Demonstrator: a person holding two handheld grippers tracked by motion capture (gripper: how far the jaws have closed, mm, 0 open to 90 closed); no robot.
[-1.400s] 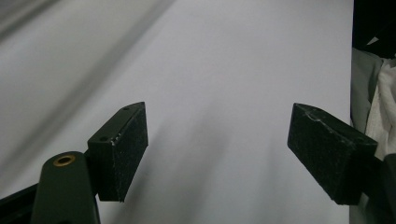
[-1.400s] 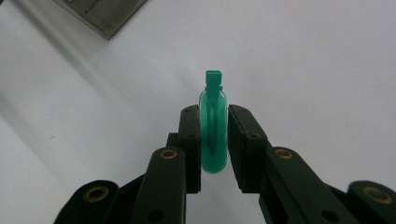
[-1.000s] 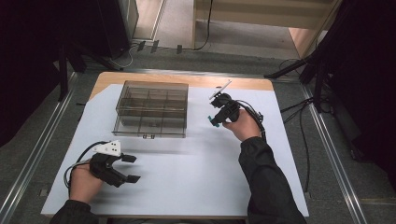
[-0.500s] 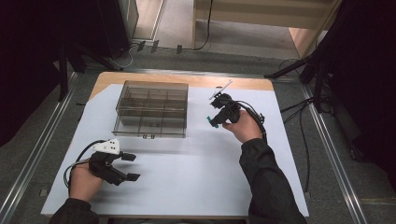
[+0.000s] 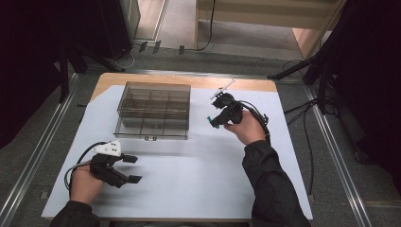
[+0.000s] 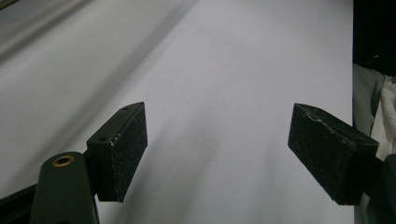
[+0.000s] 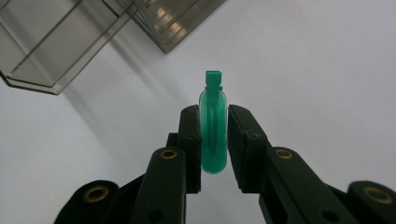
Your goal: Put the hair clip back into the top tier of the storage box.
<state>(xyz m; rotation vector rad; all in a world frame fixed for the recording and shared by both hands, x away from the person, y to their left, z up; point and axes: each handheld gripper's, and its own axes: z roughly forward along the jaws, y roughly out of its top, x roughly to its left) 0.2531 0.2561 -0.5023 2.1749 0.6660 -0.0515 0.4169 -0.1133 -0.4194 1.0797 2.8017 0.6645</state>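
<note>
A small green plastic clip (image 7: 213,130) is pinched between the jaws of my right gripper (image 7: 214,126), its square tab sticking out past the fingertips. In the high view that right gripper (image 5: 212,121) hovers above the white sheet just right of a clear smoky compartment box (image 5: 153,111), with the green clip (image 5: 208,120) showing at its tip. My left gripper (image 5: 132,169) rests low near the table's front left, jaws wide apart. Its own view shows both pads (image 6: 122,144) spread over bare white paper, nothing between them.
The white sheet (image 5: 198,165) covers most of the wooden table (image 5: 203,81). The box's divided cells look empty. Metal rails (image 5: 335,156) run along both sides of the table, and cables (image 5: 307,123) trail on the floor at the right.
The right gripper with the green clip has shifted only slightly. The left gripper has stayed in place, open.
</note>
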